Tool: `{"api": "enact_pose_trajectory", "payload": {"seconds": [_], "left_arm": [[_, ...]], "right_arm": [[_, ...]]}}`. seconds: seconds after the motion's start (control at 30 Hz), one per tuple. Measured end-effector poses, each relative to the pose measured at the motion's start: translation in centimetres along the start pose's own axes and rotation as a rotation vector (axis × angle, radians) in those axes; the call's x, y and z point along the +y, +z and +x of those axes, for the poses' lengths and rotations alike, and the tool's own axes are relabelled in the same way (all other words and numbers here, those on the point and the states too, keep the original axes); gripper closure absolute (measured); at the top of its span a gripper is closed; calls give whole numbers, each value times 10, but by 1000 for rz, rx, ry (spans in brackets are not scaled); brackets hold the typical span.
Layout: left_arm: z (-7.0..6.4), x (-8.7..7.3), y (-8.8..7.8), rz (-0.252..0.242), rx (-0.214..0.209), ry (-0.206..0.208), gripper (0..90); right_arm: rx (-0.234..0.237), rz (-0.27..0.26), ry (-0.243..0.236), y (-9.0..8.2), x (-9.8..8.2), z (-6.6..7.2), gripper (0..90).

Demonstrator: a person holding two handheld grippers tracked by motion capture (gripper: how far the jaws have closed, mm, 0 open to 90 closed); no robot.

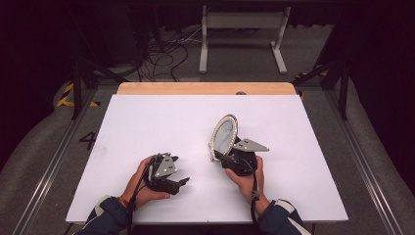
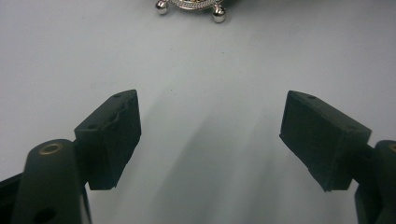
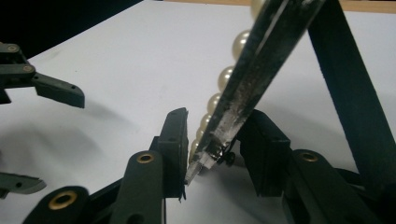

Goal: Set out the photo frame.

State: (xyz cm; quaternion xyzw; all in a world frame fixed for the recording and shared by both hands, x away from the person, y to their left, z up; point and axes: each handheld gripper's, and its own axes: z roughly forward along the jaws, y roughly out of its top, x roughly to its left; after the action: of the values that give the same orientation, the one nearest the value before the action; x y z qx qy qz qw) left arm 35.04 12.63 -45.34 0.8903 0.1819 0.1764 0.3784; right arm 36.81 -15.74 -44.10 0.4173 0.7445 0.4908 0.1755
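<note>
On the left, our L gripper (image 1: pixel 182 181) rests low on the white table (image 1: pixel 147 127), jaws spread wide w/ nothing between them, pointing toward the mirror. Moving right, the oval pearl-rimmed mirror (image 1: pixel 224 136) stands tilted up near table centre, its long axis running away from us. We have the R gripper (image 3: pixel 212 154) right at its lower edge (the near end): in the right gripper view the frame's thin edge sits between narrowed jaws, the left pad (image 3: pixel 175 144) about touching, but we can't tell if they clamp. R hand is plainly nearer.
</note>
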Motion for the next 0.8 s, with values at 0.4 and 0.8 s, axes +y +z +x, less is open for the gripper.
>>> {"api": "enact_pose_trajectory", "payload": {"seconds": [0.4, 0.8], "left_arm": [[3, 6, 4, -7, -15, 0, 206], [5, 7, 4, -4, -26, 0, 203]], "right_arm": [[59, 33, -18, -18, 0, -4, 681], [90, 61, -41, -26, 3, -10, 703]]}}
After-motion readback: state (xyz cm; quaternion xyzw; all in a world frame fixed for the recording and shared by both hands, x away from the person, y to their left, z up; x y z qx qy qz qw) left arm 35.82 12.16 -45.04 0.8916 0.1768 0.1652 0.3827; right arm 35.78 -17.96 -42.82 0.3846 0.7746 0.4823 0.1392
